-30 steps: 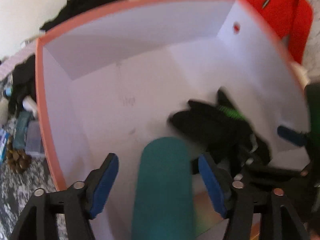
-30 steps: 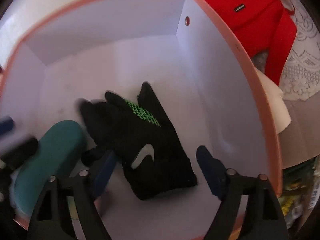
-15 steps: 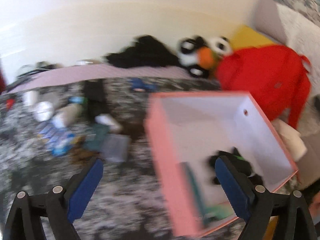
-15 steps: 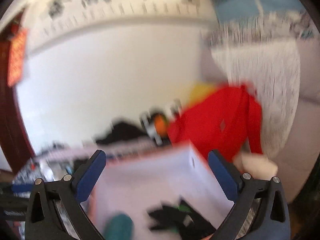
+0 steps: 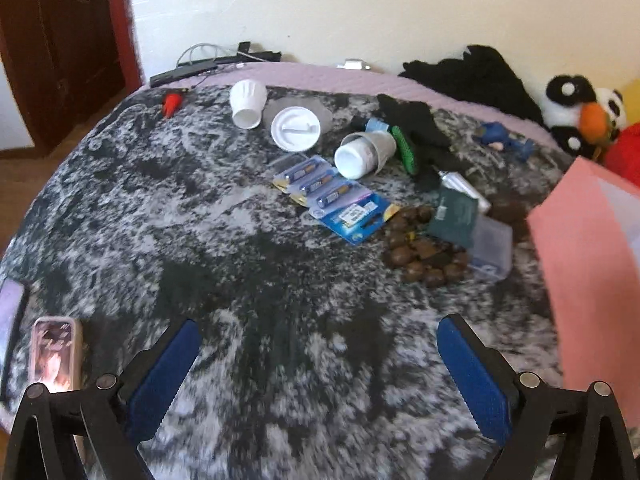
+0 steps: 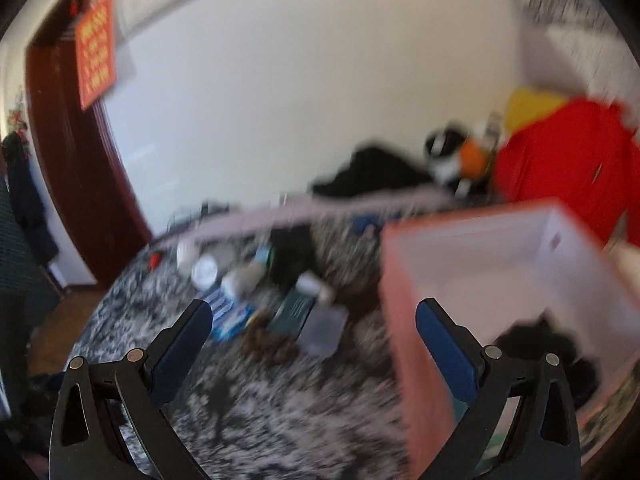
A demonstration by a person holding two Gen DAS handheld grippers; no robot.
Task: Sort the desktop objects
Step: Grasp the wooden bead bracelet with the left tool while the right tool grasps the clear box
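My left gripper (image 5: 318, 354) stands open and empty over the mottled grey cloth (image 5: 224, 240). Ahead of it lie a battery pack (image 5: 334, 196), two tipped cups (image 5: 366, 155) (image 5: 248, 103), a white lid (image 5: 295, 128), a pile of brown nuts (image 5: 420, 248), a dark green packet (image 5: 456, 216) and a clear plastic case (image 5: 492, 248). The pink box (image 5: 592, 280) stands at the right edge. My right gripper (image 6: 314, 330) is open and empty, its right finger in front of the pink box (image 6: 404, 280). A black glove (image 6: 544, 340) lies inside the box.
A phone (image 5: 54, 354) lies at the left near the cloth's edge. A black glove (image 5: 416, 128), a green brush (image 5: 404, 148) and a small blue toy (image 5: 500, 138) lie further back. Plush toys (image 5: 580, 114), black clothing (image 5: 472, 72) and a red bag (image 6: 568, 172) line the wall.
Both grippers came out of the pink box, leaving the teal object and the black glove inside. Both swung left toward the cluttered cloth, and their jaws widened.
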